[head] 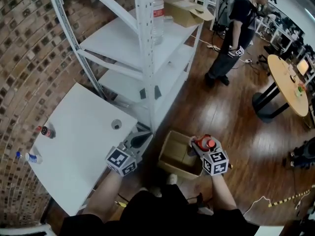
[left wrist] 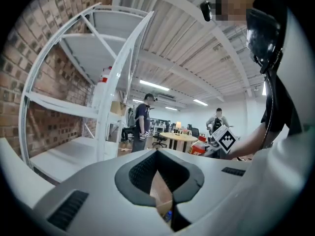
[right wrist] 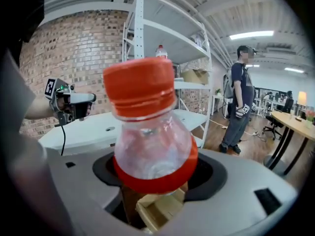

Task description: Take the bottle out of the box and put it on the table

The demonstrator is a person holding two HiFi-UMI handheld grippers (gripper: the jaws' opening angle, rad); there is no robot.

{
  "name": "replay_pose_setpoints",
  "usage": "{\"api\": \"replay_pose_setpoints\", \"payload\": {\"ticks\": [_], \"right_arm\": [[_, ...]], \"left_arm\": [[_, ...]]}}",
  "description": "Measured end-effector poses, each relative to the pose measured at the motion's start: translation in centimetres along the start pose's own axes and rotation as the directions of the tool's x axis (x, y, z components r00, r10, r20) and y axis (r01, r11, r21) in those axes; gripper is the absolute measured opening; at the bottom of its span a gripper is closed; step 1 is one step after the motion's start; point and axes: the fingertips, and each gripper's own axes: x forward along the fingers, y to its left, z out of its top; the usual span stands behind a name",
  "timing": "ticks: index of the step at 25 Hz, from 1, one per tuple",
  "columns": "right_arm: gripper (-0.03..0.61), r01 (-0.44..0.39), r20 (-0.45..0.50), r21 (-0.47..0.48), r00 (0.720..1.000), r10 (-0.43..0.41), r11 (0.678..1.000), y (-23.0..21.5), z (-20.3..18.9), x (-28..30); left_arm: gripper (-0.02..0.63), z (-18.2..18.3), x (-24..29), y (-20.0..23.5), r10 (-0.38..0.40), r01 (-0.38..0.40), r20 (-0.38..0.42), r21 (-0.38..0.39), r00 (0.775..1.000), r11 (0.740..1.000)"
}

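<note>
My right gripper [head: 201,144] is shut on a clear bottle [head: 206,143] with a red cap and red label, held above the open cardboard box [head: 173,142] on the floor. In the right gripper view the bottle [right wrist: 150,141] stands upright between the jaws, filling the middle, with the box [right wrist: 157,211] seen below it. My left gripper [head: 142,138] hovers at the white table's [head: 78,127] near corner, left of the box; its dark tips meet and hold nothing. The left gripper view looks level into the room, with the tips [left wrist: 157,154] closed together.
Two small bottles [head: 47,131] [head: 30,157] stand on the table's far left. A white shelf rack [head: 145,53] holds a large bottle [head: 157,18] and a carton [head: 189,11]. A person [head: 236,33] stands beyond it, near a round wooden table [head: 290,82].
</note>
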Motion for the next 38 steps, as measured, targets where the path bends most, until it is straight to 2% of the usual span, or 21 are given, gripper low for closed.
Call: {"api": "replay_pose_setpoints", "payload": {"ticks": [4,9,17,23,25,29,34,38], "right_arm": [[0.325,-0.046,0.057,-0.016,0.997,0.047,0.999,2.7,5.3,-2.4],[0.325,-0.125,0.113,-0.055,0.985,0.13,0.991,7.1,9.9,-3.8],[0.325,-0.232,0.114,-0.157,0.961,0.251,0.96,15.9,13.8,-1.3],[0.325,-0.355,0.091,-0.234,0.919,0.384,0.905,24.6,15.1,2.3],[0.325,-0.4,0.075,-0.261,0.899,0.432,0.878,27.8,15.7,3.3],[0.325,-0.494,0.042,-0.312,0.846,0.532,0.811,33.1,16.7,5.1],[0.325,-0.595,-0.005,-0.358,0.772,0.636,0.719,37.4,18.1,7.8],[0.325,-0.671,-0.056,-0.394,0.699,0.713,0.628,41.4,19.3,10.0]], "left_arm": [[0.003,5.1,-4.8,0.7,0.086,-0.087,0.03,0.059,0.996,0.994],[0.003,8.3,-11.7,2.0,0.203,-0.21,0.097,0.072,0.974,0.975],[0.003,9.4,-21.9,4.1,0.375,-0.389,0.167,0.06,0.912,0.919],[0.003,9.8,-31.3,6.1,0.509,-0.527,0.186,0.064,0.84,0.847],[0.004,9.9,-34.6,6.4,0.564,-0.584,0.193,0.064,0.803,0.809],[0.003,10.6,-40.3,6.8,0.689,-0.719,0.243,0.057,0.683,0.692],[0.003,11.2,-43.7,6.2,0.782,-0.819,0.271,0.045,0.562,0.573],[0.003,10.8,-47.0,5.4,0.86,-0.895,0.268,0.021,0.434,0.446]]}}
